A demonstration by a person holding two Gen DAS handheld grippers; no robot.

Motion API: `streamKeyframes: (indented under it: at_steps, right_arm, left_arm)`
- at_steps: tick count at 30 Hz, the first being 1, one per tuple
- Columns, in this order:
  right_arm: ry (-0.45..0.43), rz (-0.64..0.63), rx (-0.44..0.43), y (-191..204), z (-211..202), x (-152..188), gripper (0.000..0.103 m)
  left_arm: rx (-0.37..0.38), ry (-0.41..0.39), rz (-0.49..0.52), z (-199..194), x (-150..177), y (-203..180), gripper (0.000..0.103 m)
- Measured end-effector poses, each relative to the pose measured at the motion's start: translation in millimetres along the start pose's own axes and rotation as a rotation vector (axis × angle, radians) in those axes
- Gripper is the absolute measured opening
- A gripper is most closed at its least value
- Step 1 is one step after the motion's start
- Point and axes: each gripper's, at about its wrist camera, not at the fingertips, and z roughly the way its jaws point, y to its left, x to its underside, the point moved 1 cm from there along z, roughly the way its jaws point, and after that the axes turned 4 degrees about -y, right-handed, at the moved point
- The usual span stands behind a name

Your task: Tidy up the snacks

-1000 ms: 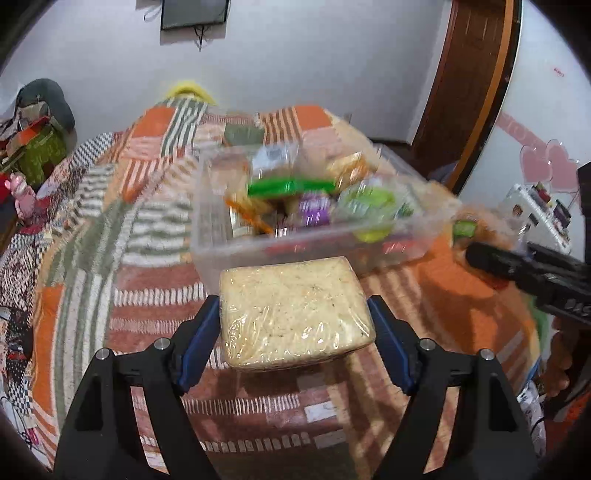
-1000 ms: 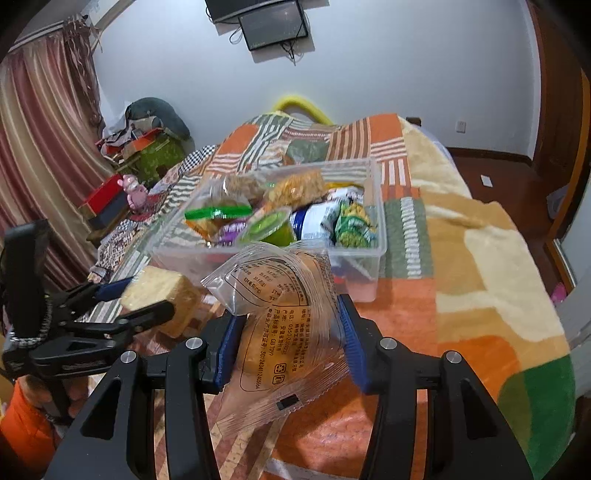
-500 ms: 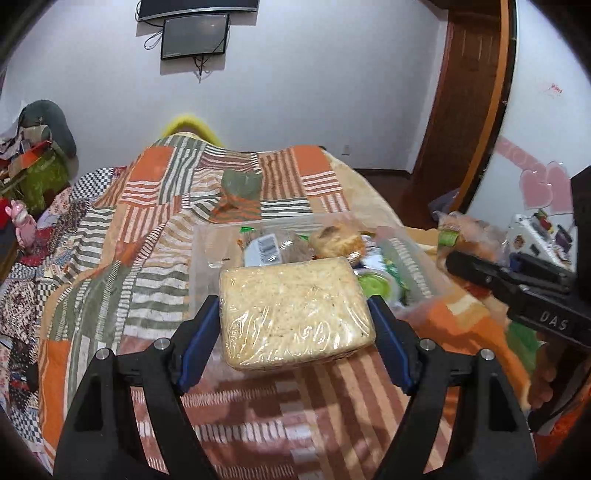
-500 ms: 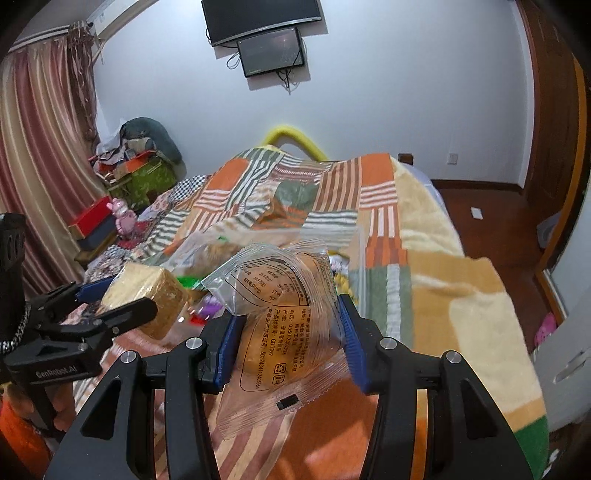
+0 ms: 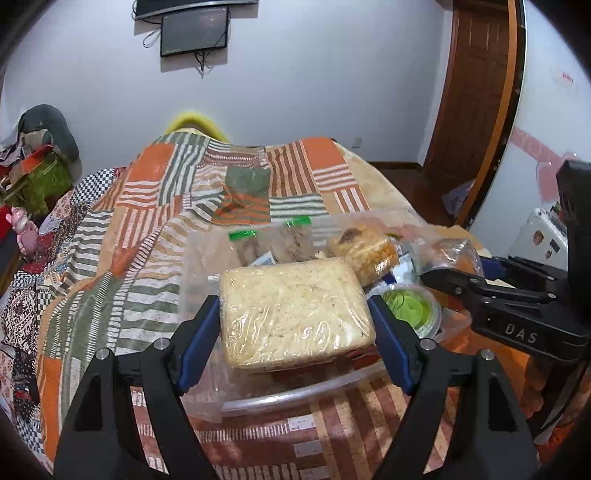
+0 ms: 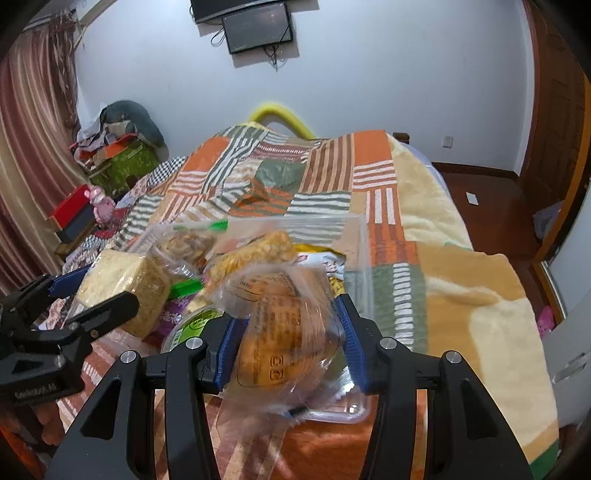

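Note:
My left gripper is shut on a pale wrapped noodle block and holds it above the near part of a clear plastic bin of snacks on the bed. My right gripper is shut on a clear-wrapped orange pastry packet, held over the bin's right side. The right gripper shows in the left wrist view; the left one, with the noodle block, shows in the right wrist view. The bin holds a green-lidded cup, a crumbly wrapped cake and other packets.
The bin sits on a patchwork orange, green and striped blanket. A wall with a mounted screen stands behind the bed. Clutter and a green box stand at the left. A wooden door is at the right.
Both grippers have moved forward and down over the bin, each still holding its snack. The bin now lies directly beneath them.

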Motion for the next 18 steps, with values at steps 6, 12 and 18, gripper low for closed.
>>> streamKeyframes:
  at_steps: [6,12,18]
  right_arm:
    - [0.01,-0.027,0.01,1.2,-5.7,2.8,0.048]
    - [0.0,-0.027,-0.007,-0.9,-23.8,3.8,0.057]
    - [-0.071,-0.026,-0.02,4.1,-63.0,-5.5,0.057]
  left_arm:
    - [-0.007,0.028,0.001,3.2,6.1,0.8,0.08]
    - [0.024,0.014,-0.028,-17.0,2.2,4.9,0.08]
    - [0.02,-0.075,-0.009,-64.7,-6.3,-3.6,0.081]
